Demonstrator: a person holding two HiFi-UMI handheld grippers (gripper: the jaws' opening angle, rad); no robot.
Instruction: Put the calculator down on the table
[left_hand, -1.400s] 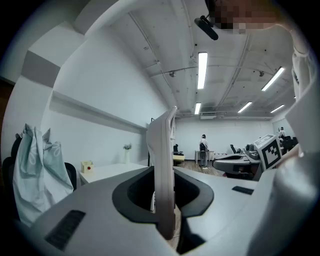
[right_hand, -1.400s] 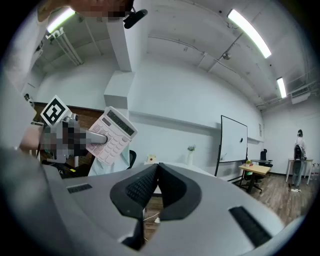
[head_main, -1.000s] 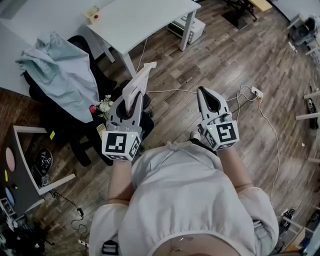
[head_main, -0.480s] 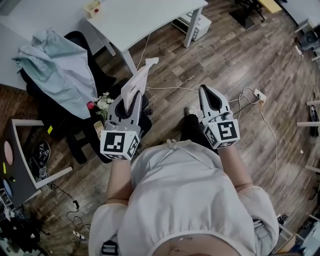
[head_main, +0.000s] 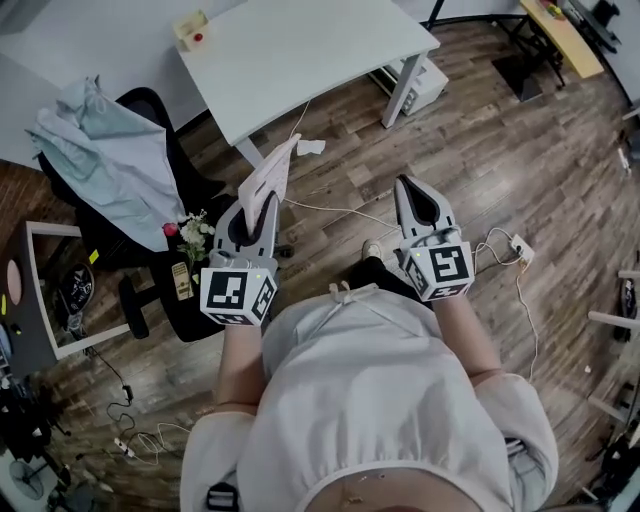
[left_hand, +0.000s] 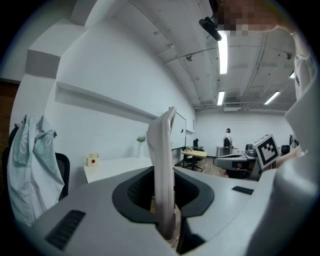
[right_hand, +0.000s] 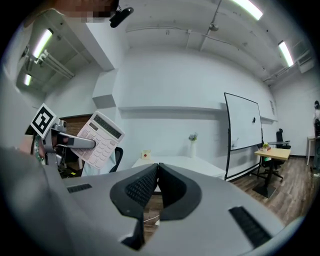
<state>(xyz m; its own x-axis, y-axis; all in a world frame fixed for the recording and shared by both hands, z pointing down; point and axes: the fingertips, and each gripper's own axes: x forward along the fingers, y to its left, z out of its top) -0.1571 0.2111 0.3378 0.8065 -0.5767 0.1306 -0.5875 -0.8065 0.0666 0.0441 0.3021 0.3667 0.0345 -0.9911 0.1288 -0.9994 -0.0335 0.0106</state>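
A pale pink calculator (head_main: 268, 176) stands on edge above the wood floor, clamped between the jaws of my left gripper (head_main: 262, 207). The left gripper view shows it edge-on (left_hand: 163, 160), and it reaches well past the fingertips. From the right gripper view its keypad (right_hand: 100, 139) faces sideways at the left, held by the left gripper (right_hand: 75, 142). My right gripper (head_main: 414, 186) hovers level beside it, with its jaws (right_hand: 158, 172) shut and nothing between them. The white table (head_main: 300, 50) lies just ahead of both grippers.
A small yellowish box (head_main: 190, 27) sits at the table's far left corner. A black chair draped with a pale green garment (head_main: 110, 150) stands to the left, and a flower pot (head_main: 190, 232) is on the floor. Cables and a power strip (head_main: 521, 251) lie at right. A whiteboard (right_hand: 242, 122) is beyond.
Both grippers have moved forward toward the white table, which now fills more of the head view. The calculator stays clamped in the left gripper, and the right stays shut.
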